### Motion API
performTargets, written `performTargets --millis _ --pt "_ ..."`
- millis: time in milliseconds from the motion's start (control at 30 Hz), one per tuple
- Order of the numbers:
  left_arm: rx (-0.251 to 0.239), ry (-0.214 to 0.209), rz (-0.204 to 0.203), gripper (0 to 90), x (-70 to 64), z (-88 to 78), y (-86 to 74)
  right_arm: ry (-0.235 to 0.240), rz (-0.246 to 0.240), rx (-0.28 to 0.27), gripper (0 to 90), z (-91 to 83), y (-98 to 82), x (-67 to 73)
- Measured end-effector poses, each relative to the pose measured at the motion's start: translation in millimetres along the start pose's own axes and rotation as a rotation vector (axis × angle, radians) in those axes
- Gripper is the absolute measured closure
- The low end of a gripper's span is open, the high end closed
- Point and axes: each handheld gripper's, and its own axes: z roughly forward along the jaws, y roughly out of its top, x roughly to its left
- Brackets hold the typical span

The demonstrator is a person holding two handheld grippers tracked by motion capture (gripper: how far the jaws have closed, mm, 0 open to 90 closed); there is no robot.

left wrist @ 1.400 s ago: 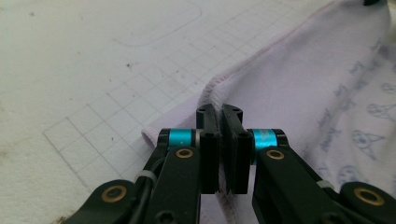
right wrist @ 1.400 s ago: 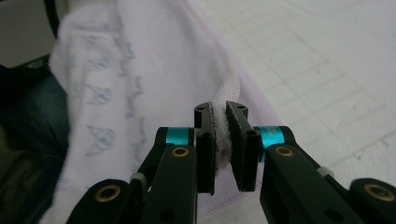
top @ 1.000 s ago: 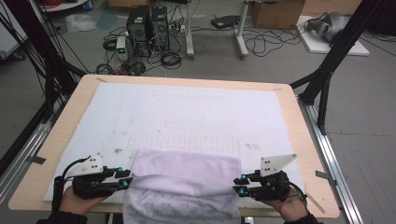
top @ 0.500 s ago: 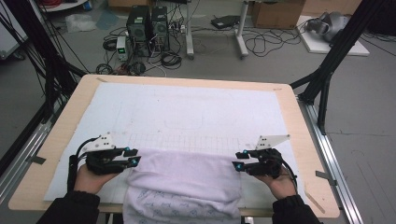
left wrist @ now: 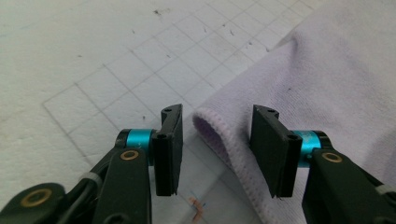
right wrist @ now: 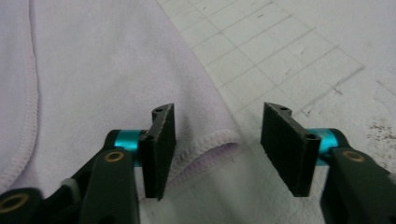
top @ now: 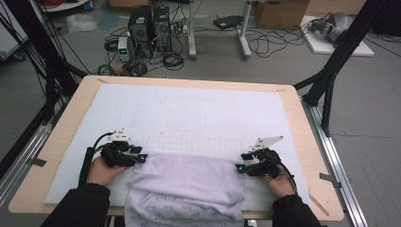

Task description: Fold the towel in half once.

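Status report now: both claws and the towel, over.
Left claw and right claw open, jaws just opened, none pressing. Lilac towel folded, corners released on white mat. Nothing in the way.

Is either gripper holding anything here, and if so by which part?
Nothing is held. Both grippers' jaws have just been opening: the left gripper and right gripper each straddle a folded corner of the lilac towel, pads off it.

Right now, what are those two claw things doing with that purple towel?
A person is holding a gripper in each hand at the near edge of the table. The left gripper and right gripper each sit at a folded corner of the lavender towel, which lies on the white gridded mat. Both sets of jaws have just been opening, and the towel's hem lies between them without being pinched. It looks like they have let the fold go.
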Motion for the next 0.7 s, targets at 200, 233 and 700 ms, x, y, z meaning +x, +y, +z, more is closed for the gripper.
performTargets --millis 200,233,700 --pt "0.001 -0.04 0.016 83.3 -1.4 -0.1 -0.4 0.068 -0.019 0.0 78.7 1.5 1.7 -1.7" --pt "0.001 -0.039 0.019 84.9 -1.7 -0.3 -0.1 0.075 -0.029 -0.001 82.9 1.5 2.5 -1.6" --pt "-0.133 0.129 -0.031 87.2 22.8 -10.2 37.2 -0.001 0.028 -0.048 86.0 1.4 40.5 -38.5"
